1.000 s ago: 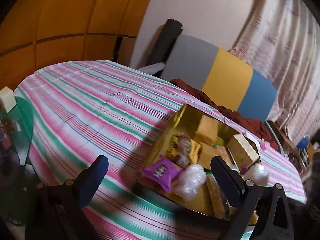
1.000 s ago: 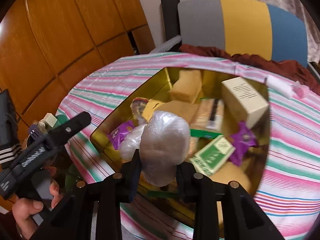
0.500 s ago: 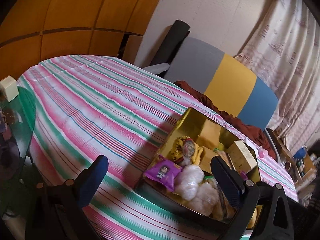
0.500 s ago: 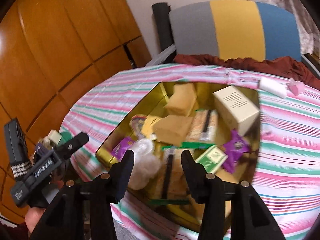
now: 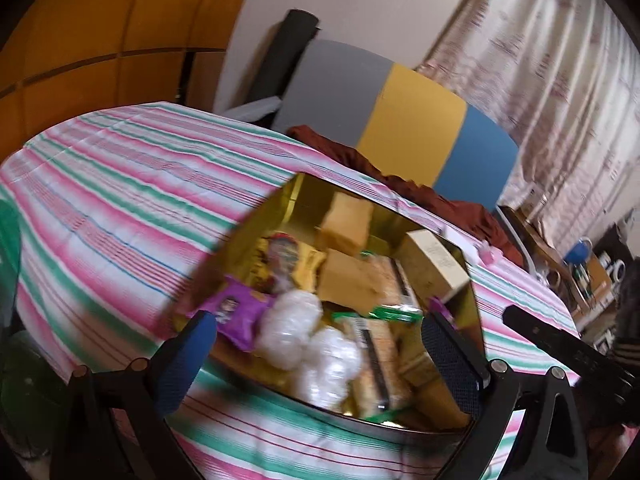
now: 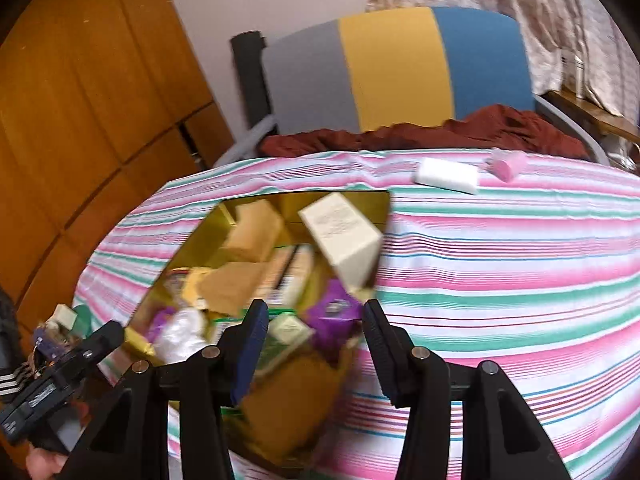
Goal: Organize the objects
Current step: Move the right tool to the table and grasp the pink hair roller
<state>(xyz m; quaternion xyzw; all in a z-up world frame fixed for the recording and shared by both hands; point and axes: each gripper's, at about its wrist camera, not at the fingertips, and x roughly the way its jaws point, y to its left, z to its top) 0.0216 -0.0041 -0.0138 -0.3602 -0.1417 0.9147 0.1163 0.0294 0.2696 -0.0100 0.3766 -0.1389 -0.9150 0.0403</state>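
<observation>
Gold tin (image 5: 298,194): in the left wrist view it sits open on the striped tablecloth (image 5: 120,184), near the cloth's front edge, packed with loose items.
Tin contents, left view: two white wrapped bundles (image 5: 308,336) lie touching at the near side; a purple packet (image 5: 236,314) lies just left of them; tan boxes (image 5: 348,224) and a cream carton (image 5: 434,266) stand toward the back.
Left gripper (image 5: 318,346): spread wide, empty, hovering over the tin's near rim; blue pad (image 5: 192,354) on one finger.
Background, left view: a grey, yellow and blue chair back (image 5: 404,120) and curtains (image 5: 540,60).
Right view, tin (image 6: 140,316): it lies left of centre on the cloth (image 6: 500,264), blurred by motion.
Right view, contents: cream carton (image 6: 344,232) leans against the right wall; purple packet (image 6: 334,314) below it; white bundle (image 6: 182,334) at the near left.
Right gripper (image 6: 316,344): jaws parted, nothing between them, above the tin's near right corner.
Loose on cloth: a white block (image 6: 446,176) and a pink object (image 6: 508,164), side by side, well apart from the tin.
Other tool: the left gripper (image 6: 64,372) shows at the lower left.
</observation>
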